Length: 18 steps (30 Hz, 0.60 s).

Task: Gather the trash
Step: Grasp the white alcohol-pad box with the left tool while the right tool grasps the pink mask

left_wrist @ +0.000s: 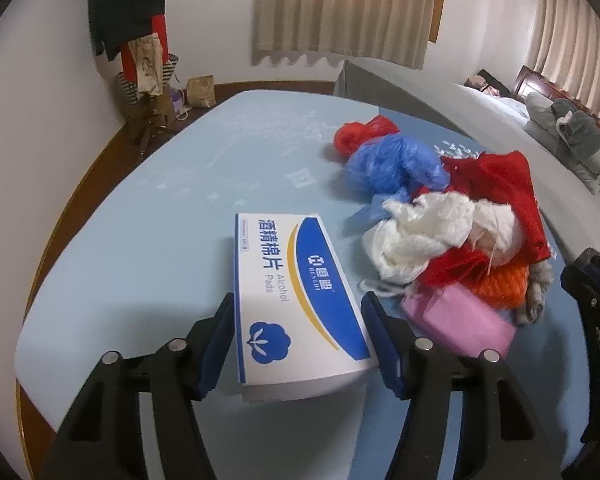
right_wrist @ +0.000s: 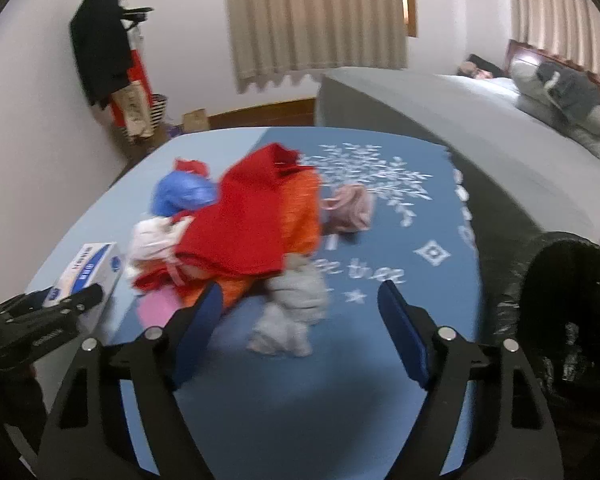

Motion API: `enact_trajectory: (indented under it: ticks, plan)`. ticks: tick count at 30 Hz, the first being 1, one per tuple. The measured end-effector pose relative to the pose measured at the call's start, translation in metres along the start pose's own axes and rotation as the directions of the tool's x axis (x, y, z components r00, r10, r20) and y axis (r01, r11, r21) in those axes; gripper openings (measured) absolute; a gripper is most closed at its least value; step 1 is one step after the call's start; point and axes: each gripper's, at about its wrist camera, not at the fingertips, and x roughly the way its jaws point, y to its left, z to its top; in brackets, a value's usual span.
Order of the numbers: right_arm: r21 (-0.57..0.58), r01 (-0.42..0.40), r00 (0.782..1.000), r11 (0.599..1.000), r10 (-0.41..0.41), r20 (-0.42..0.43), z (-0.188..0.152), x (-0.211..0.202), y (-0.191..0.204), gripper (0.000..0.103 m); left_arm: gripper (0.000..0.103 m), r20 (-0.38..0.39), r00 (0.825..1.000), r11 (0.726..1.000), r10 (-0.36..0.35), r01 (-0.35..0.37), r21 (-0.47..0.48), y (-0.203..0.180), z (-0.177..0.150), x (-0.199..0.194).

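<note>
Left gripper [left_wrist: 298, 340] astride white-and-blue cardboard alcohol-pad box [left_wrist: 296, 300] near blue mat's [left_wrist: 140, 240] front edge, jaws not clamped; off-centre squeeze could skew box. Right gripper [right_wrist: 300, 332] released, empty above grey crumpled rag [right_wrist: 296, 312]; loose folds may slip

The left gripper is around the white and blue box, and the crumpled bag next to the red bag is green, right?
Not quite. The left gripper does straddle the white and blue box, but the crumpled bag beside the red bag is blue, not green. The left wrist view shows it clearly.
</note>
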Motion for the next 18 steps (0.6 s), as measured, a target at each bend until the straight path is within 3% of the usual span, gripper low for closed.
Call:
enact_trajectory:
  ticks: [9,18]
  plan:
    - [-0.068,-0.119,0.992,0.991,0.115,-0.057,-0.014,0.007,0.045,0.059,0.061,-0.032,0.999,1.000,0.005,-0.004,0.012,0.009,-0.008,0.002]
    - [-0.086,-0.149,0.981,0.985,0.136,-0.141,-0.030,0.029,0.059,0.048,0.060,-0.038,0.999,1.000,0.005,-0.004,0.015,0.015,-0.012,0.000]
